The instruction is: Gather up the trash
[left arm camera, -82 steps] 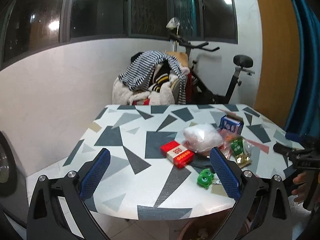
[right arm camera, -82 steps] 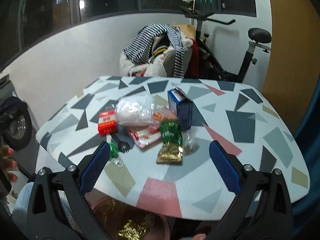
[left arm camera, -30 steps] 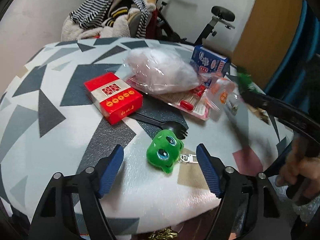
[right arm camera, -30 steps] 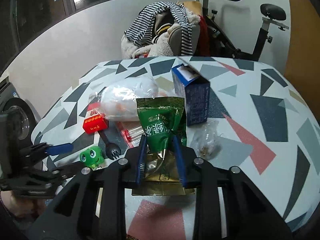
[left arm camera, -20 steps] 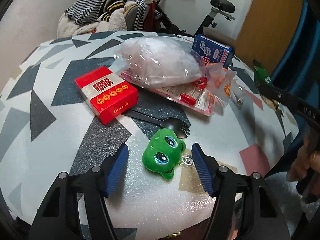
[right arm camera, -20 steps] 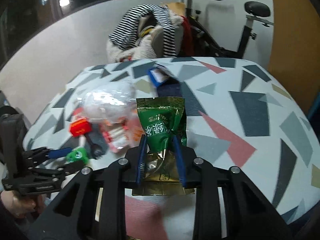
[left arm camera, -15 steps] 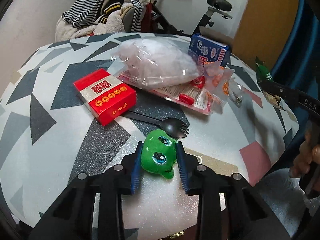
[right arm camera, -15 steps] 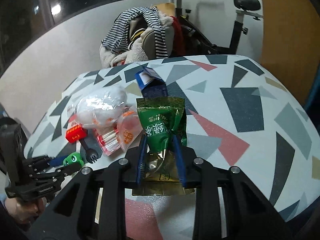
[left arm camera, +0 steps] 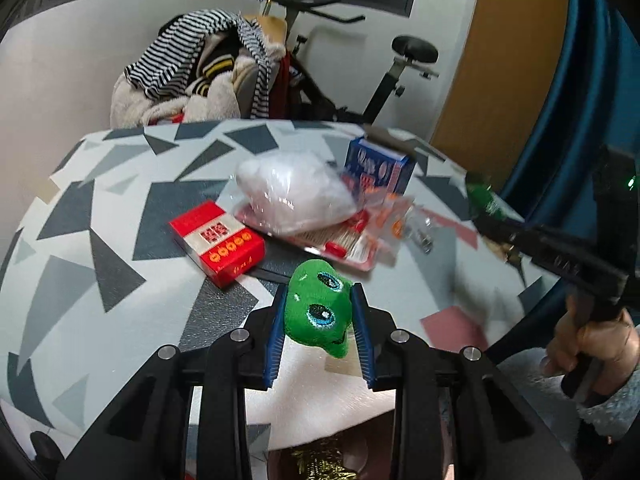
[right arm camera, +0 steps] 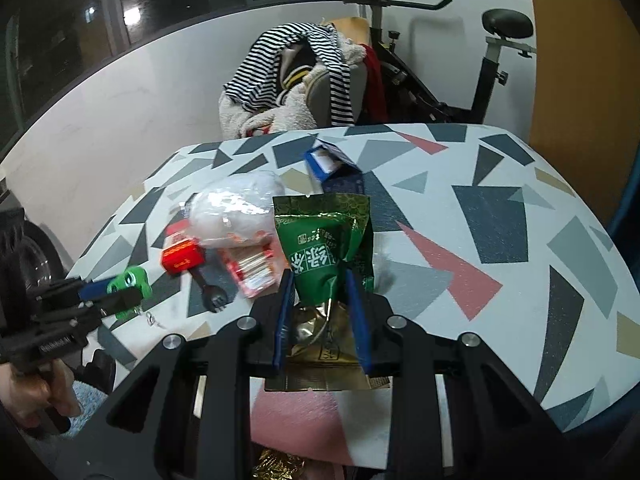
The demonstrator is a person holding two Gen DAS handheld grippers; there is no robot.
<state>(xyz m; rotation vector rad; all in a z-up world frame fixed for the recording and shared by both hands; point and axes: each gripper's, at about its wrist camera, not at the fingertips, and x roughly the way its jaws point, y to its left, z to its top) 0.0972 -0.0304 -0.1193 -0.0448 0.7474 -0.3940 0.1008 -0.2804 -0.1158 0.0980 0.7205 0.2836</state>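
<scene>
My left gripper [left arm camera: 318, 300] is shut on a green plush frog keychain [left arm camera: 316, 312] and holds it just above the near edge of the patterned table [left arm camera: 100, 208]. The right wrist view shows that same gripper [right arm camera: 116, 294] at the lower left, the frog [right arm camera: 130, 280] between its fingers. My right gripper [right arm camera: 320, 280] is shut on a green and gold tea packet [right arm camera: 324, 240], held upright over the table's near edge. On the table lie a red box [left arm camera: 218, 242], a clear bag of white stuff [left arm camera: 292, 192], a pink packet tray [left arm camera: 340, 244], a blue carton [left arm camera: 378, 170] and a black fork [right arm camera: 210, 294].
Below the table's near edge a bin [left arm camera: 320, 464] holds gold wrapping. A chair piled with striped clothes [right arm camera: 296, 80] and an exercise bike [right arm camera: 492, 60] stand behind the table. A hand [left arm camera: 592, 340] grips the right tool's handle at the far right.
My left gripper's jaws closed on the green frog and lifted it off the table. The right gripper kept its hold on the tea packet while drifting sideways.
</scene>
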